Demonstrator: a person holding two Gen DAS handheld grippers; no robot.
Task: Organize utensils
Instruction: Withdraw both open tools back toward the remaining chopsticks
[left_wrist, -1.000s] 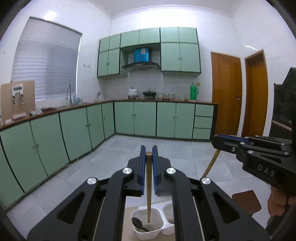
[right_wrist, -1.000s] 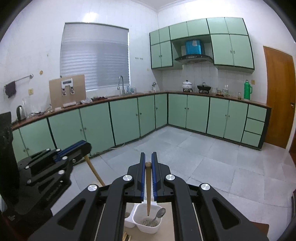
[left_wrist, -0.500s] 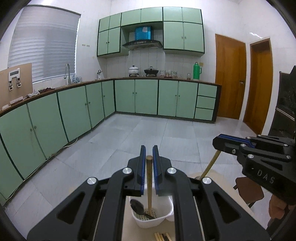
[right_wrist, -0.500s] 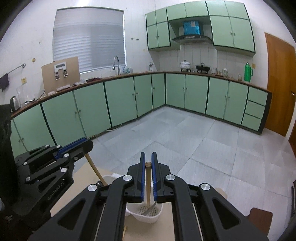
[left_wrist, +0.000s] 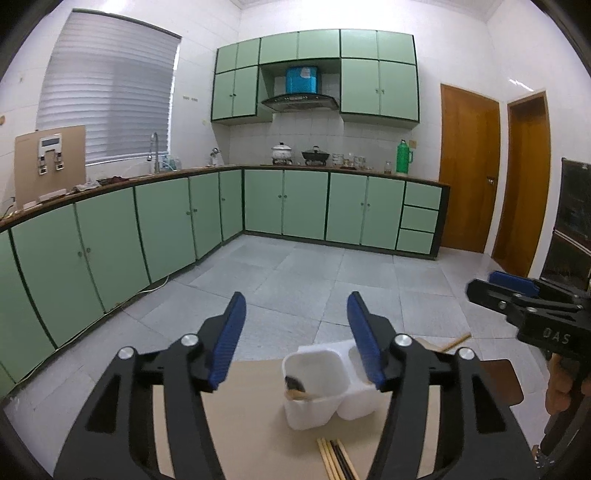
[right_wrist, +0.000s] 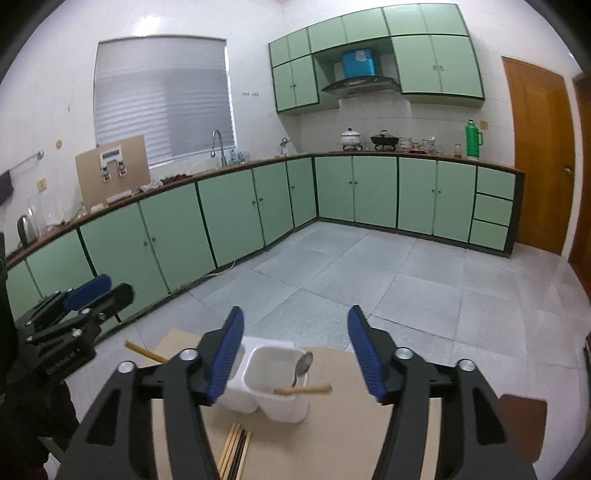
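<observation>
- Both sets of fingers have just been opening: the left gripper (left_wrist: 295, 332) and right gripper (right_wrist: 295, 345) stand released with nothing between them, whereas a second ago each was clenched on a wooden handle.
- Nearest, in front of the caddy, a bundle of chopsticks (right_wrist: 234, 452), pale wood with darker sticks among them, lies flat on the bench (right_wrist: 351, 443), a smooth tan board.
- At centre, the white caddy (right_wrist: 273, 384) is a glossy plastic holder with two rounded compartments side by side.
- In the caddy's right compartment, seen from the right wrist, a wooden-handled utensil (right_wrist: 303, 389) leans across the rim beside a metal spoon (right_wrist: 303, 365).
- A second wooden handle (right_wrist: 146, 352) juts from the caddy's left side; which compartment holds it cannot be told.
- By judgement, both utensils are deposited and the chopsticks remain to be sorted.
- Beyond the caddy: grey tiled floor, then green cabinets (left_wrist: 306, 203).
</observation>
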